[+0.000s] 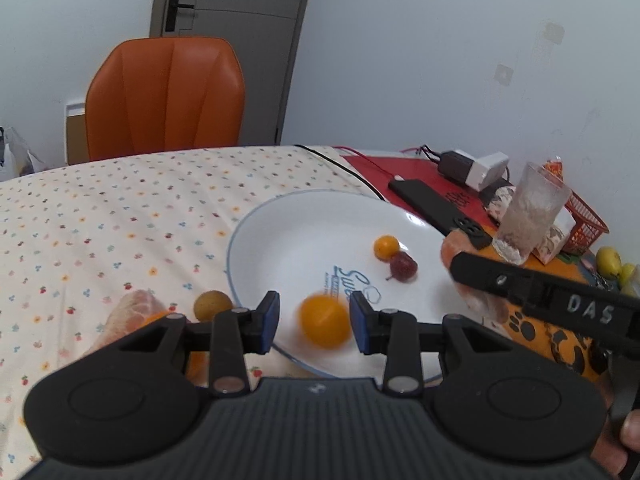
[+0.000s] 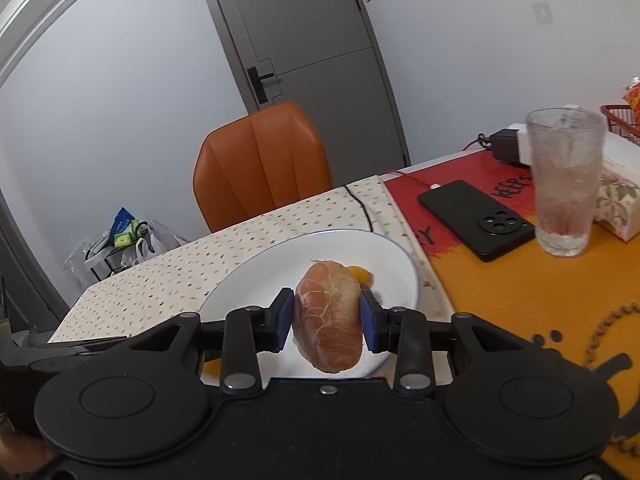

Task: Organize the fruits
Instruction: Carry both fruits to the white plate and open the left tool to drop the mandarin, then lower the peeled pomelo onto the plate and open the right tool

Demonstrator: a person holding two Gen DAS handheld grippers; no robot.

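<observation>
Right hand-held gripper (image 2: 327,322) clamped on peeled citrus segment (image 2: 328,320) — soft, juicy, squashable; held mid-body. Left hand-held gripper (image 1: 314,322) — jaws flanking orange kumquat (image 1: 325,321), contact unclear.

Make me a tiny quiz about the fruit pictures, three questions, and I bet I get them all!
1. True or false: the right claw is empty.
2. Where does the brown round fruit lie?
A. In the right claw
B. On the dotted tablecloth, beside the white plate
C. On the white plate
3. What colour is the small fruit with a stem, next to the little orange fruit on the white plate?

Key
1. False: it grips the peeled citrus piece.
2. B
3. Red
</observation>
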